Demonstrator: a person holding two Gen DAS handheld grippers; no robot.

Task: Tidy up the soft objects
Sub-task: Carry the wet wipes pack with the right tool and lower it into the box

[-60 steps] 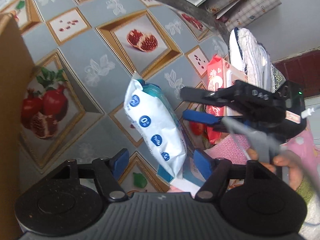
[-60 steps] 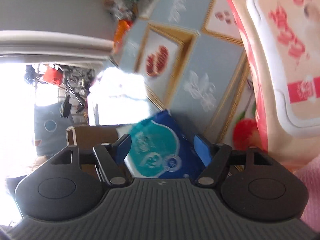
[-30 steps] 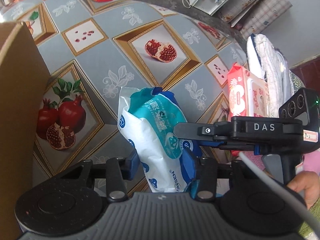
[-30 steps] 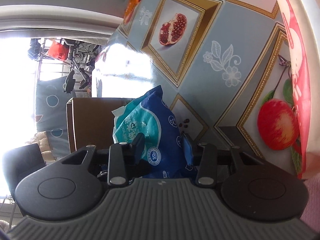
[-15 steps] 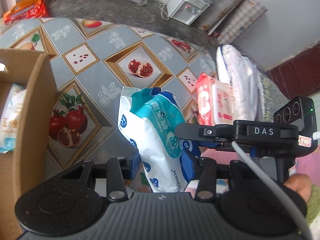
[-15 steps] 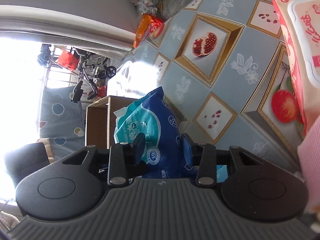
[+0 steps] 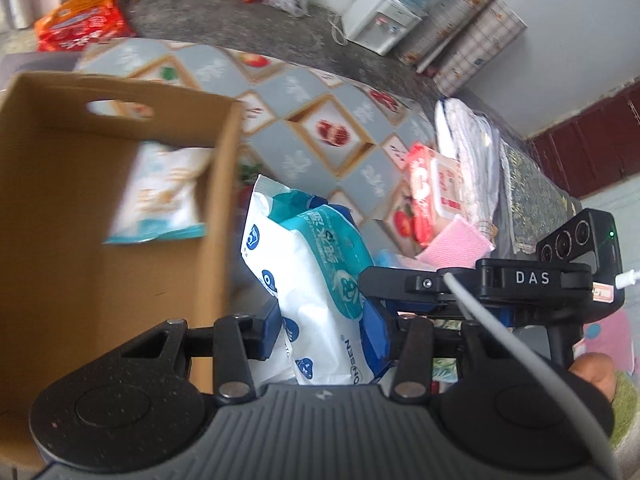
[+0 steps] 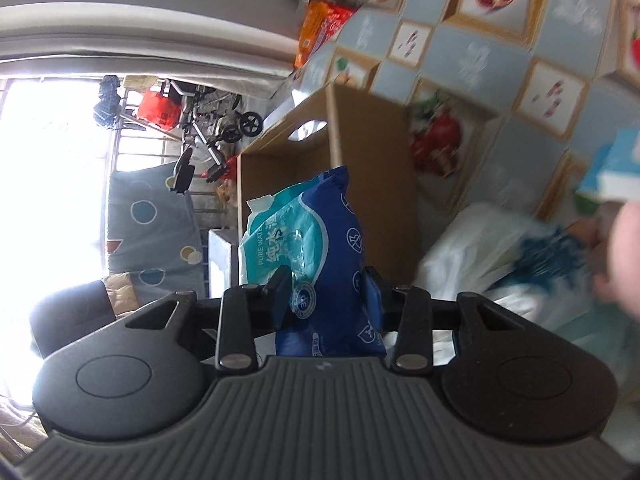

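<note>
A blue, teal and white wet-wipe pack (image 7: 316, 280) is held in the air beside an open cardboard box (image 7: 52, 240). My left gripper (image 7: 324, 332) is shut on the pack's lower end. My right gripper (image 7: 372, 292) comes in from the right and is shut on the same pack (image 8: 316, 264); in the right wrist view its jaws (image 8: 328, 292) pinch the pack, with the box (image 8: 360, 160) behind. A white and teal soft pack (image 7: 160, 196) lies inside the box.
On the fruit-patterned tablecloth (image 7: 304, 140) to the right lie a red wipe pack (image 7: 432, 196), a pink cloth (image 7: 456, 244) and folded white fabric (image 7: 464, 152). A white bag (image 8: 480, 248) sits lower right in the right wrist view. A water dispenser (image 7: 384, 20) stands behind.
Both grippers closed on the wipe pack and lifted it off the table. They have carried it left, up beside the box, whose inside now shows.
</note>
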